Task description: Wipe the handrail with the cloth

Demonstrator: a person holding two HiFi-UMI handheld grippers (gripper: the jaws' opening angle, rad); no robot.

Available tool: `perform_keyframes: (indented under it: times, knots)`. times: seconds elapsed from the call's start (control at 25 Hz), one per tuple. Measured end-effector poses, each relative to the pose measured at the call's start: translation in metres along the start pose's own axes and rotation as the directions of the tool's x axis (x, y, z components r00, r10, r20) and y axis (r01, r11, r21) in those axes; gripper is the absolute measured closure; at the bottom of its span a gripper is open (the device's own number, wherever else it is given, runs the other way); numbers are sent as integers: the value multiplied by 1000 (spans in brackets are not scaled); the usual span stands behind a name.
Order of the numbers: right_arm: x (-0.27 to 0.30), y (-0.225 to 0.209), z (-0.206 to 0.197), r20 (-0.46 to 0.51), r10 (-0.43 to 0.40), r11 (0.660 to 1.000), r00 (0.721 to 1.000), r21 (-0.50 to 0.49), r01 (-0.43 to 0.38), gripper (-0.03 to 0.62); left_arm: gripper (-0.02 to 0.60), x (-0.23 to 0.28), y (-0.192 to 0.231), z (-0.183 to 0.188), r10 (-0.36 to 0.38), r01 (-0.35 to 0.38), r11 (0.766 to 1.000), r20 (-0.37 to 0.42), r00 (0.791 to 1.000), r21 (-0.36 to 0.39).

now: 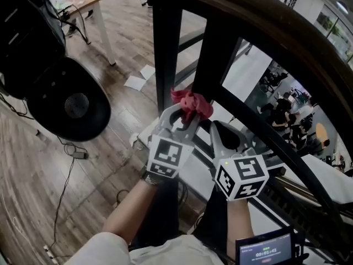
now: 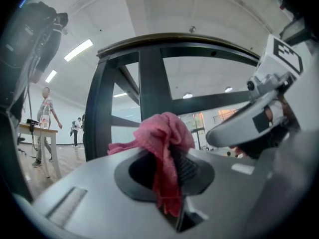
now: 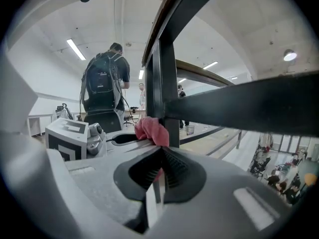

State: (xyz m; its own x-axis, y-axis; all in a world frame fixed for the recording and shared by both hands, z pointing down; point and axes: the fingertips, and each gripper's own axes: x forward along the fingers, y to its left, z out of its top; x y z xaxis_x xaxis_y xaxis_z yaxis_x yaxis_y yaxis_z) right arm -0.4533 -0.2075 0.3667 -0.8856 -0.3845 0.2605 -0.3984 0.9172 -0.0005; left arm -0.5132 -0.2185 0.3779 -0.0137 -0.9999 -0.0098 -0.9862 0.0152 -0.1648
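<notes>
Papers (image 1: pixel 135 82) lie near a black chair (image 1: pixel 69 101) (wooden floor (image 1: pixel 33 170)).

Bright ceiling striplights (image 2: pixel 78 50); fisheye edges; near foreground blurred.

Two hand-held grippers are showing: the left hand-held gripper (image 1: pixel 185 115) and the right hand-held gripper (image 1: pixel 214 126). Each is carrying one cube, the left marker cube (image 1: pixel 168 158) and the right marker cube (image 1: pixel 242 176). One pink cloth (image 1: pixel 191 104) is hanging by one handrail (image 1: pixel 265 21). One black chair (image 1: pixel 69 101) is sitting on the floor (image 1: pixel 33 164), and one table (image 1: pixel 88 4) is standing beyond it. Two paper sheets (image 1: pixel 135 83) are lying on the boards. One small screen (image 1: pixel 266 251) is glowing at the bottom edge. In the left gripper view, two people (image 2: pixel 46 118) are standing far off.
</notes>
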Motion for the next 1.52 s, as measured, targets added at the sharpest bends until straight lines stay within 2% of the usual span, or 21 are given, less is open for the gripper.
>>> perform_keyframes:
  times: [0.2,0.32,0.48,0.72,0.96,1.2,1.52]
  knots:
    - [2,2,-11,-28,-1,1000,1000,3,1,591,506,-2,-6,-22,-24,23,1000,-60,998,-18]
    - [5,3,-21,-45,-2,1000,999,5,2,591,506,-3,-9,-42,-39,35,998,-93,995,-52]
    - [7,-2,-31,-67,-5,1000,998,15,6,591,506,-2,-12,-54,-37,29,993,-74,997,-110]
    - [11,-10,-30,-71,-14,1000,997,21,15,591,505,1,-12,-50,-23,21,998,-35,999,-63]
    - [10,-7,-25,-62,-5,1000,998,9,6,591,506,4,-11,-51,-23,21,999,-59,998,-37]
    - [6,-2,-17,-36,-6,1000,999,-21,5,591,509,3,-7,-32,-58,55,994,-28,998,-98]
    - [-1,-1,17,22,3,999,1000,-45,-2,591,509,6,5,25,-37,37,999,24,999,-22]
